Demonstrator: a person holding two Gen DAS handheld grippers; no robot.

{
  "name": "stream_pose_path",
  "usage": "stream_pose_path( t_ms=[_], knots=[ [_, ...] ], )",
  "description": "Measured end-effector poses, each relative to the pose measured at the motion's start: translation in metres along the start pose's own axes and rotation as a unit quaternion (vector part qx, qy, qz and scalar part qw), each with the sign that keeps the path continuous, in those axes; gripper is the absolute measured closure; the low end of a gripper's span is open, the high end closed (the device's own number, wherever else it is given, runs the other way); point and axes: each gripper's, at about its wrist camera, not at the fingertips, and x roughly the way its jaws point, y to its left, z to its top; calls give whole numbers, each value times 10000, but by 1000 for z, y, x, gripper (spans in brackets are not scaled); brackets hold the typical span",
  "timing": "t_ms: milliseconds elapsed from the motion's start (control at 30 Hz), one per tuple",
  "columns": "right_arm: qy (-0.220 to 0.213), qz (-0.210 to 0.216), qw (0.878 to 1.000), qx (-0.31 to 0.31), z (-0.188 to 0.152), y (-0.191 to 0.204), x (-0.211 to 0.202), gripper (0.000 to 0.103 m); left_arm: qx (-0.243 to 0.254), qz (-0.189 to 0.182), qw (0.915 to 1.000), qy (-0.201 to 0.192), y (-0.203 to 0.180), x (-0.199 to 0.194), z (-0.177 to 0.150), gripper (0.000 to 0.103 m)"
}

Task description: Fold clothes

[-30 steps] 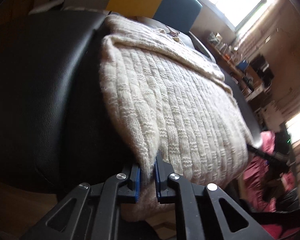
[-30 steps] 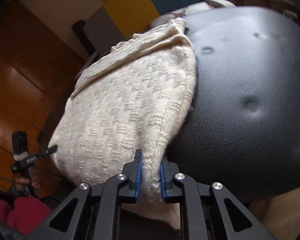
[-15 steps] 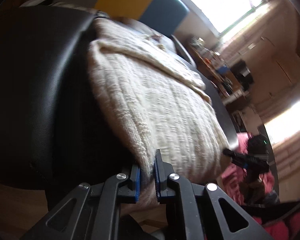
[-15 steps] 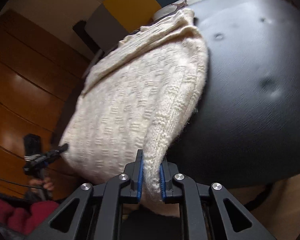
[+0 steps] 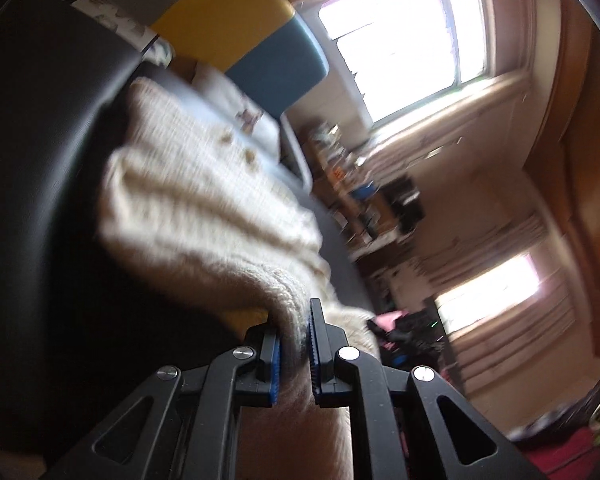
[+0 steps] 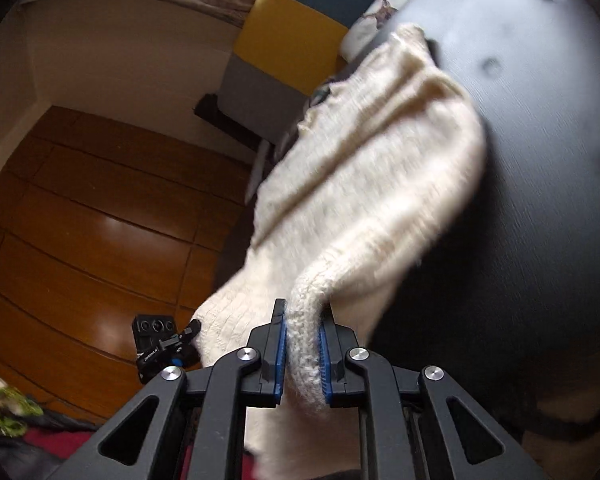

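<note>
Left wrist view: left gripper (image 5: 294, 344) and right gripper (image 6: 303, 354) each pinched the cream sweater (image 5: 204, 204), which stretched ahead across the black cushion (image 6: 540, 200).

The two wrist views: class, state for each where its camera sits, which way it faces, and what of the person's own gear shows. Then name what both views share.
Left wrist view: sits on the left gripper, facing along its fingers over the cream sweater toward bright windows; only gripper shows.
Right wrist view: sits on the right gripper, facing over the sweater toward the wooden floor; only gripper shows.
Shared: the sweater, black cushion, and yellow-and-blue panel.
</note>
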Motion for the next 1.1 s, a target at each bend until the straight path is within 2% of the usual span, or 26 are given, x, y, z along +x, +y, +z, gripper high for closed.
stream_pose_path(
  t_ms=[67, 200, 233, 333, 367, 433, 467, 567, 733, 833, 867, 1000, 1067, 1100],
  knots=[
    [-130, 41, 9999, -22, 21, 3, 8, 89, -73, -64, 9999, -122, 6, 12, 23, 93],
    [-268, -73, 9996, -80, 71, 1, 34, 87, -320, 149, 9991, -251, 27, 43, 70, 93],
    [-282, -127, 9995, -75, 85, -2, 42, 87, -413, 251, 9985, -253, 35, 53, 82, 93],
    [-276, -412, 9988, -27, 124, -12, 69, 86, -820, 969, 9919, 10, 74, 91, 105, 93],
    [-233, -560, 9981, 62, 136, -19, 80, 86, -921, 1145, 9890, 170, 86, 100, 105, 94],
    [-16, -843, 9960, 309, 150, -39, 100, 86, -820, 1219, 9886, 314, 93, 106, 95, 94],
    [119, -894, 9954, 325, 150, -45, 106, 92, -752, 1240, 9888, 362, 92, 105, 89, 94],
    [349, -906, 9952, 127, 133, -46, 108, 92, -677, 1340, 9873, 527, 84, 91, 62, 94],
    [518, -788, 9955, 120, 75, -35, 78, 93, -764, 1313, 9859, 696, 68, 61, 17, 94],
    [567, -753, 9952, 258, 49, -27, 63, 92, -630, 1332, 9853, 866, 51, 47, -4, 94],
    [592, -747, 9950, 290, 41, -24, 59, 89, -617, 1270, 9857, 918, 46, 42, -9, 93],
    [813, -596, 9945, 281, 20, -10, 54, 85, -647, 709, 9910, 933, 31, 30, -11, 93],
    [774, -407, 9956, 325, 24, -8, 55, 85, -903, 64, 9941, 589, 29, 21, 1, 93],
    [733, -294, 9962, 362, 28, -7, 55, 85, -1074, -299, 9932, 347, 30, 16, 10, 93]
  ],
)
